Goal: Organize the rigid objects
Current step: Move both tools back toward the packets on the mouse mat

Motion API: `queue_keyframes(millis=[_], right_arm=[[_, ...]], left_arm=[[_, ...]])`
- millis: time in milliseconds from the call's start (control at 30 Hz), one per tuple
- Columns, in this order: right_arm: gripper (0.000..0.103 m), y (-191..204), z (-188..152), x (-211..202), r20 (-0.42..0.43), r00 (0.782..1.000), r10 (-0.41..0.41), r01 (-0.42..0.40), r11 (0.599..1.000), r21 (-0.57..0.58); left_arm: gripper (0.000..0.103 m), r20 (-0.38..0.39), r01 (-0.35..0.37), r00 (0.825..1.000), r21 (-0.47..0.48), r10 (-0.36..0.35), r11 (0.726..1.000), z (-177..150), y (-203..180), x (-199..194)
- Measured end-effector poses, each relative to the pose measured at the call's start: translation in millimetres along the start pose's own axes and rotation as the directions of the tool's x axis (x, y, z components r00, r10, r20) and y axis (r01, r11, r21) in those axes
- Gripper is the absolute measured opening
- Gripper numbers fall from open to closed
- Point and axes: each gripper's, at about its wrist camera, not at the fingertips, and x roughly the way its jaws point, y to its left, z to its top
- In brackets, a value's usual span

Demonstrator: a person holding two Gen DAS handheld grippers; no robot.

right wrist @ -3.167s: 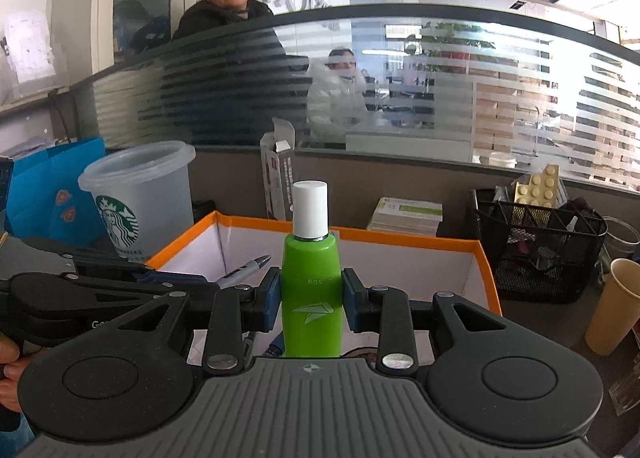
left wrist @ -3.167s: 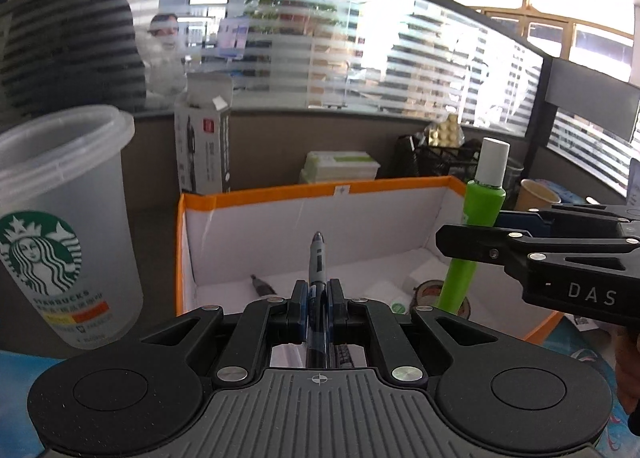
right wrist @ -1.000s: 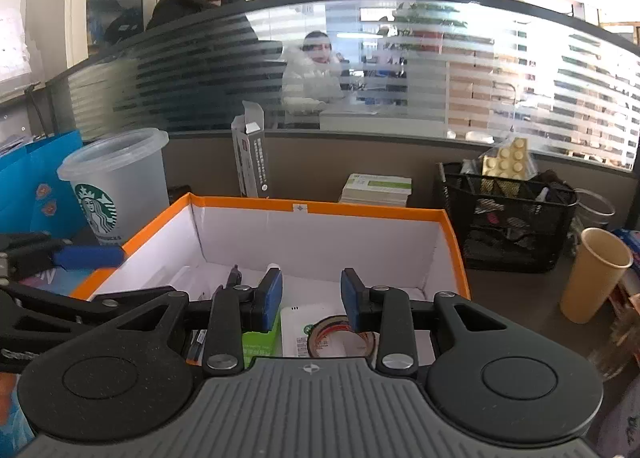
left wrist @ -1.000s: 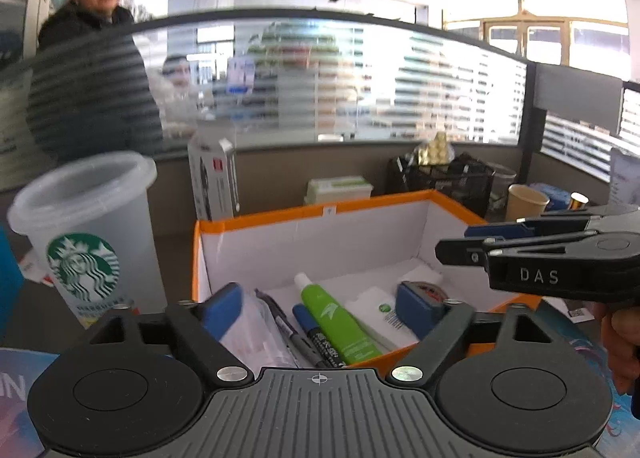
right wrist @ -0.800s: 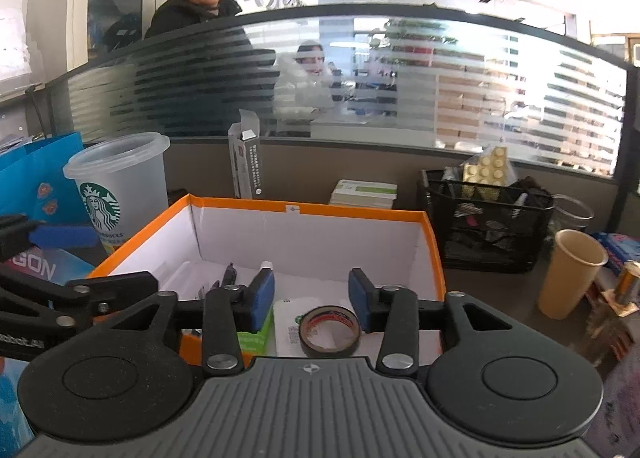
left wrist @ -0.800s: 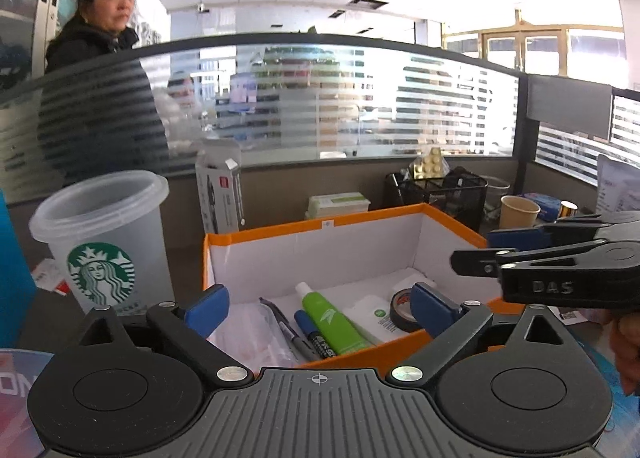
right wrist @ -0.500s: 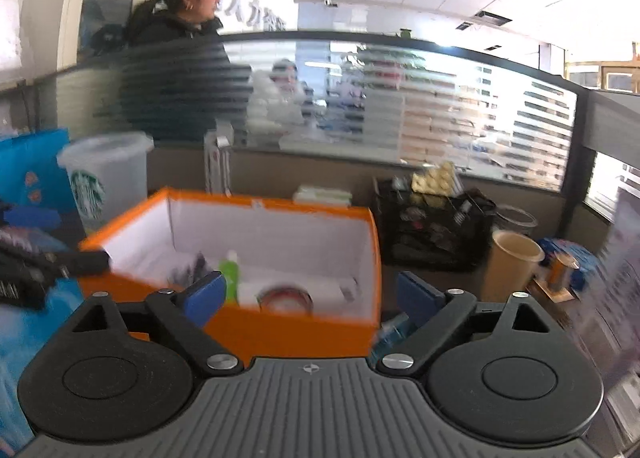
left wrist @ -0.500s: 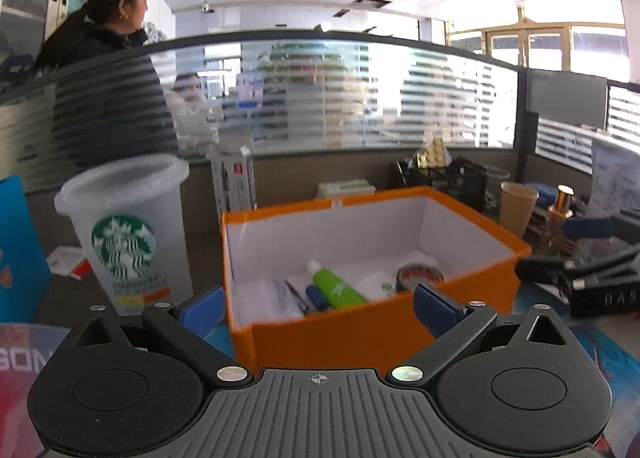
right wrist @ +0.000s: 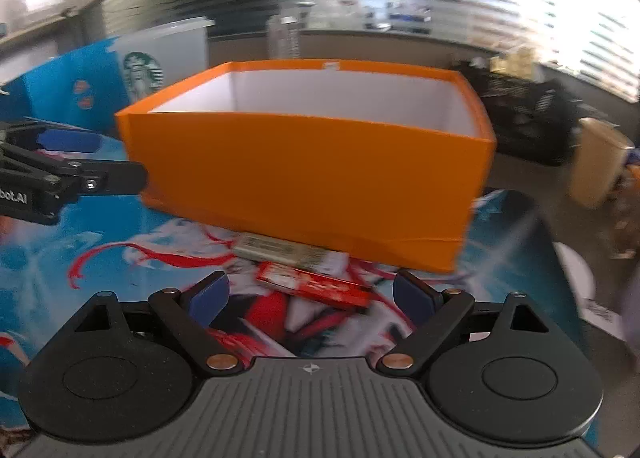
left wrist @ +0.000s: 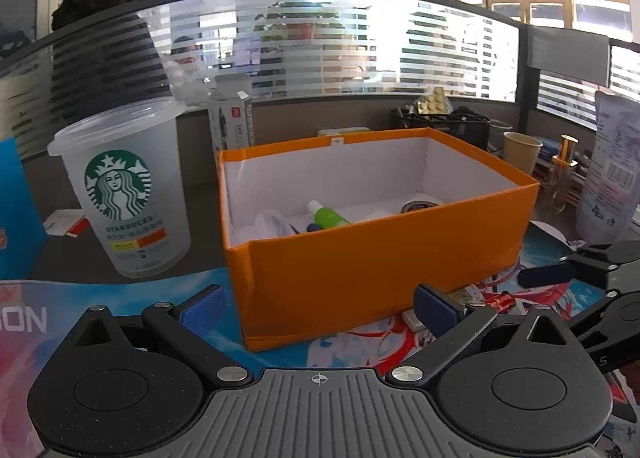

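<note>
Here both tools sit low in front of the orange box (left wrist: 372, 242), each spread wide with nothing between its blue pads. The left tool (left wrist: 318, 304) fills the bottom of its own view, its pads flanking the box's near wall, which stands at the centre of the frame. The right tool (right wrist: 310, 294) likewise occupies the lower part of its view, and its picture is blurred.

Inside the box, seen over the near wall from the left wrist, a green bottle (left wrist: 329, 215) with a white cap lies on its side toward the middle; a roll of tape (left wrist: 418, 205) lies to its right, and a crumpled clear plastic bag (left wrist: 270, 223) to its left. A dark pen tip shows just beside the bottle.

On the printed mat (right wrist: 100, 258) covering the desk, just below the box in the right wrist view, a red packet (right wrist: 314, 285) lies between the right tool's pads, and a pale flat stick-shaped item (right wrist: 280, 248) lies beside it, touching the box's base.

A Starbucks cup (left wrist: 130, 186) stands at the left of the left wrist frame, beside the box. A paper cup (left wrist: 520, 150) stands at the right, behind the box.
</note>
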Motion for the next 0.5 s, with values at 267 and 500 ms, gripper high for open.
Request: queue_keyframes(millis=[267,500], right_arm=[[0.090,-9.5,12.0,31.5,-0.053,0.996,0.068,-0.065,0.997,0.048],[0.093,12.0,12.4,41.2,-0.061,0.990,0.124,-0.126,0.992,-0.024]], left_arm=[[0.101,-0.028,-0.025,0.999,-0.023,0.024,0.999,-3.4,12.3,4.5],[0.101,-0.031,-0.050,0.998,-0.052,0.048,0.997,-2.8,24.3,4.4]])
